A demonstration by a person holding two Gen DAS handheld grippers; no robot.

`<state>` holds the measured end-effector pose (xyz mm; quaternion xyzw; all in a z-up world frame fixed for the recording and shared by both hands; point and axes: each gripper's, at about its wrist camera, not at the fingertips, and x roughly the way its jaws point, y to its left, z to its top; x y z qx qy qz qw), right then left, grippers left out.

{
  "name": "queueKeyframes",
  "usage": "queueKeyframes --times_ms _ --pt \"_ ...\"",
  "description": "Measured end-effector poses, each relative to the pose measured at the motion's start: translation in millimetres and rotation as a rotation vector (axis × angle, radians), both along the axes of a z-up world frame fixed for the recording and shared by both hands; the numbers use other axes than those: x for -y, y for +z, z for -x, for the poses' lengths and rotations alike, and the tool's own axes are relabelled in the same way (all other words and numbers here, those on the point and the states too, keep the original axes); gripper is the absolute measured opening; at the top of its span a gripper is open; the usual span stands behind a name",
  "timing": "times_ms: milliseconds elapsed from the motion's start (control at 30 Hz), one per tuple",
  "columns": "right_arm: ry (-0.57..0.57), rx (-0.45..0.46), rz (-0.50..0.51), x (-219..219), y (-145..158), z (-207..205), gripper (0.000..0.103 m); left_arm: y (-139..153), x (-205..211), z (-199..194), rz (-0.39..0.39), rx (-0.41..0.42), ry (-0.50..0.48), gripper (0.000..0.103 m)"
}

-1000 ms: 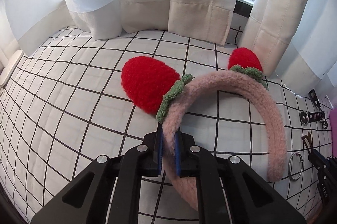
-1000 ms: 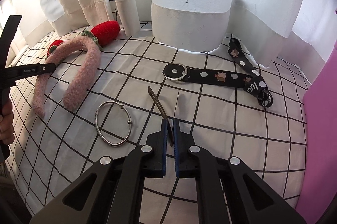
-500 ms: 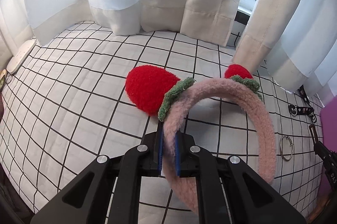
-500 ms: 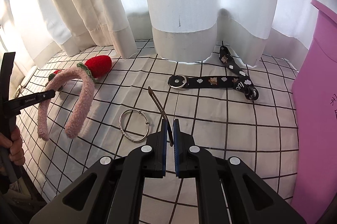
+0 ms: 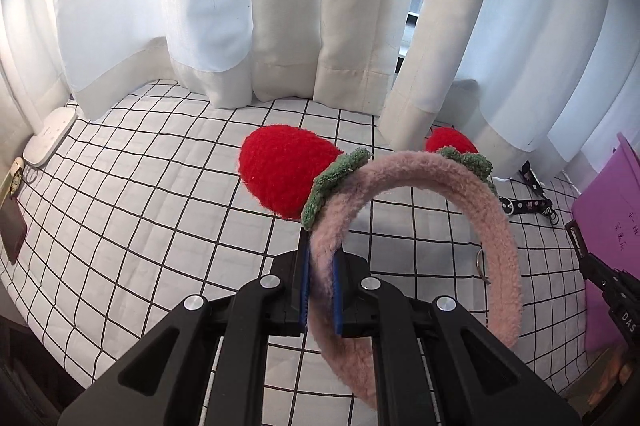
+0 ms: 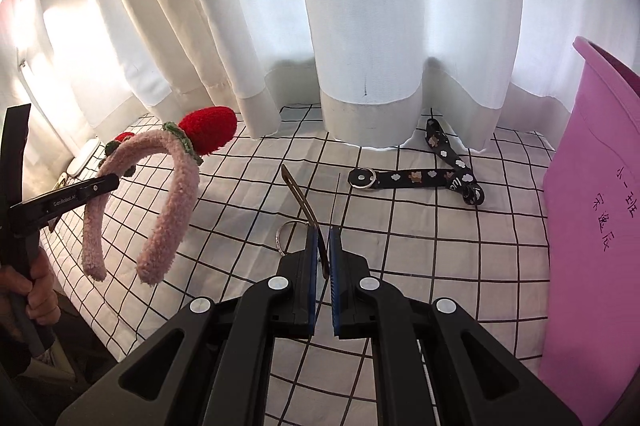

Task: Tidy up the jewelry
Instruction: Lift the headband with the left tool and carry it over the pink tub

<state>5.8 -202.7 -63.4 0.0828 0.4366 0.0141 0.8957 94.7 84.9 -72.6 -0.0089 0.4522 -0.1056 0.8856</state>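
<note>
Left gripper (image 5: pixel 320 290): I've got it pinching the near leg of the fuzzy pink headband (image 5: pixel 472 222), pads pressed tight into the plush.
Headband: it hangs clear of the sheet from my left claw, both ends dangling; a red strawberry ear (image 5: pixel 286 173) juts off each side of the arch on a green ruffle.
Right gripper (image 6: pixel 323 262): pressed together on a thin bronze hair clip (image 6: pixel 300 199), which sticks up and leans left out of the pads.
Silver bangle (image 6: pixel 286 236): lying on the sheet just beyond my right fingers, partly hidden behind them.
Pink bin (image 6: pixel 592 226): standing at the right edge, handwriting on its wall; I can't see inside it from here.
Black lanyard (image 6: pixel 424 177): farther out, flat on the sheet, metal ring at its left end, cloud print along the strap.
Checked sheet (image 6: pixel 440 246): white with black grid.
Curtains (image 6: pixel 360 5): white, hems resting on the far edge of the sheet.
</note>
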Motion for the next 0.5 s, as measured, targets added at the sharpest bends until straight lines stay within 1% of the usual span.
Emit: queueKeyframes --times_ms 267,500 --pt "-0.02 0.066 0.013 11.4 43.5 24.2 0.006 37.0 19.1 15.7 0.031 0.063 -0.056 0.009" --pt "-0.066 0.122 0.015 24.8 71.6 51.1 0.006 63.9 48.4 33.9 0.046 0.109 -0.141 0.009"
